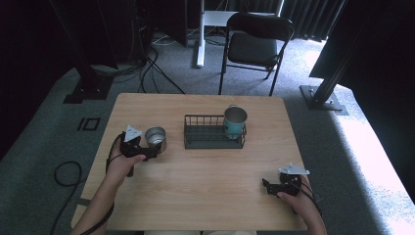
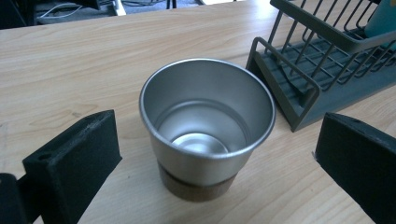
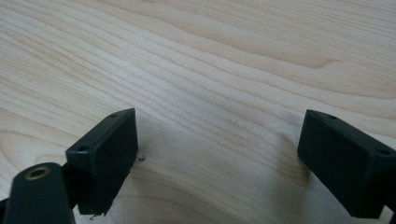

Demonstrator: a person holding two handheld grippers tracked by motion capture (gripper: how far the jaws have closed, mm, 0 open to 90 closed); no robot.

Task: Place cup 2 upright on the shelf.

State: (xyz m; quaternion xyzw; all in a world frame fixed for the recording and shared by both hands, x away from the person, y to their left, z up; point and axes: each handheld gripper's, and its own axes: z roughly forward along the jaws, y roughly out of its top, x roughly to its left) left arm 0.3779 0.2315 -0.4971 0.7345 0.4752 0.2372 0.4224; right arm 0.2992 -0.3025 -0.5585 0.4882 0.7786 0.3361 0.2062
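A steel cup [image 1: 156, 137] with a brown base stands upright on the wooden table [image 1: 205, 181], left of a dark wire rack [image 1: 210, 133]. My left gripper [image 1: 147, 149] is open, its jaws spread on either side of the steel cup [image 2: 207, 126] without touching it. A teal cup [image 1: 235, 122] stands at the rack's right end. My right gripper [image 1: 268, 187] rests low over the table near the front right, open, with bare wood between its jaws. In the left gripper view the rack [image 2: 322, 65] lies just beyond the cup on the right.
A black folding chair [image 1: 255, 46] stands behind the table on grey carpet. Cables [image 1: 147, 68] run across the floor at the back left. Black frame posts [image 1: 325, 88] stand on both sides.
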